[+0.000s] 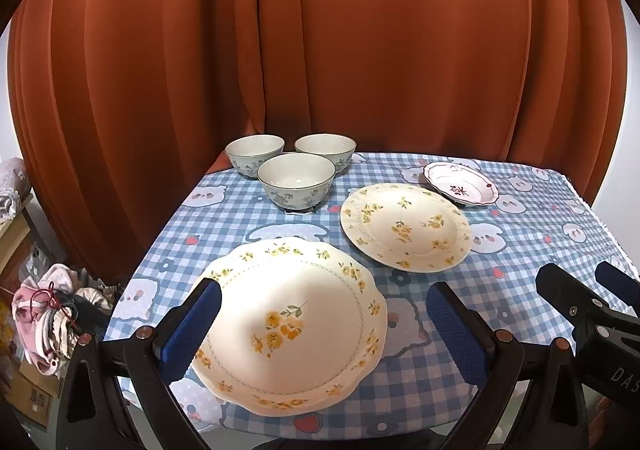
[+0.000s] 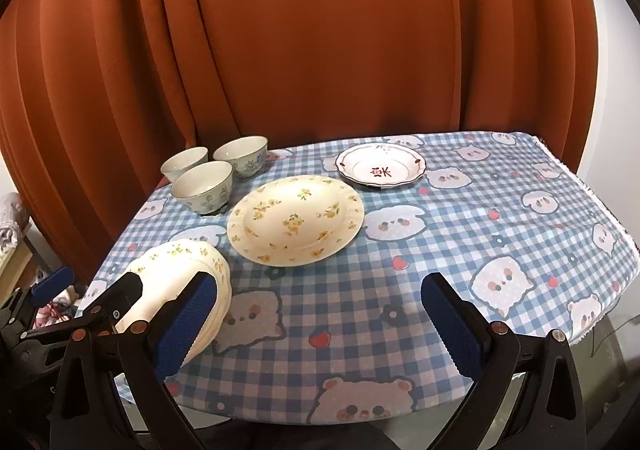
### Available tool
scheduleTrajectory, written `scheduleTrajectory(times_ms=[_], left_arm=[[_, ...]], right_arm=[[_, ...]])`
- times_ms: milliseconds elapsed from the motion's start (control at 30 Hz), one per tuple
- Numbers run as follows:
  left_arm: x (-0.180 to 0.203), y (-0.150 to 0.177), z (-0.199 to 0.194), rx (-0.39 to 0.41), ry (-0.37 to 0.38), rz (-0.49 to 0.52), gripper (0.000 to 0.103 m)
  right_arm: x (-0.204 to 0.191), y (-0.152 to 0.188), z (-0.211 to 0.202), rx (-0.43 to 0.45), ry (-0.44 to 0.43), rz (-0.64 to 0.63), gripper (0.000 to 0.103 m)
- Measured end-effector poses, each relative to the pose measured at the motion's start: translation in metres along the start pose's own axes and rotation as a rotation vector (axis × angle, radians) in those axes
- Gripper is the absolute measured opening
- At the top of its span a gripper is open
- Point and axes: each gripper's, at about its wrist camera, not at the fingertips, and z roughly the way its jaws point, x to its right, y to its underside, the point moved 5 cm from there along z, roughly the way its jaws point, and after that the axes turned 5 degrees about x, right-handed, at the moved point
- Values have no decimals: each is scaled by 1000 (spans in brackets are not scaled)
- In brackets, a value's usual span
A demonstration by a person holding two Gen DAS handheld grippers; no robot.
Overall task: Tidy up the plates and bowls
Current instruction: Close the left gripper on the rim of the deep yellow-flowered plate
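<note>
Scalloped plate on checked tablecloth, rust curtain behind.

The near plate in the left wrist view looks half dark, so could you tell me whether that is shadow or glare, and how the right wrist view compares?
Left wrist: soft shadow covers the near plate's left part, no glare; fisheye bends the table edges. Right wrist: even light, sharp, same bending.

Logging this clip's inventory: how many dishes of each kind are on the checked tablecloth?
Pale ceramic bowls with blue floral pattern: 3
Cream plates with yellow flowers: 2
White plate with dark red trim: 1
Total: 6
</note>
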Motion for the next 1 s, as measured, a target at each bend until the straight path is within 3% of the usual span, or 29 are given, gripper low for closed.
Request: scheduleTrajectory(times_ms=[600, 1000], left_arm=[[-1, -5, 2, 22, -33, 5, 102], [3, -4, 5, 25, -10, -6, 101]], right_arm=[[1, -1, 0, 34, 13, -32, 103], [3, -4, 1, 49, 25, -45, 103]])
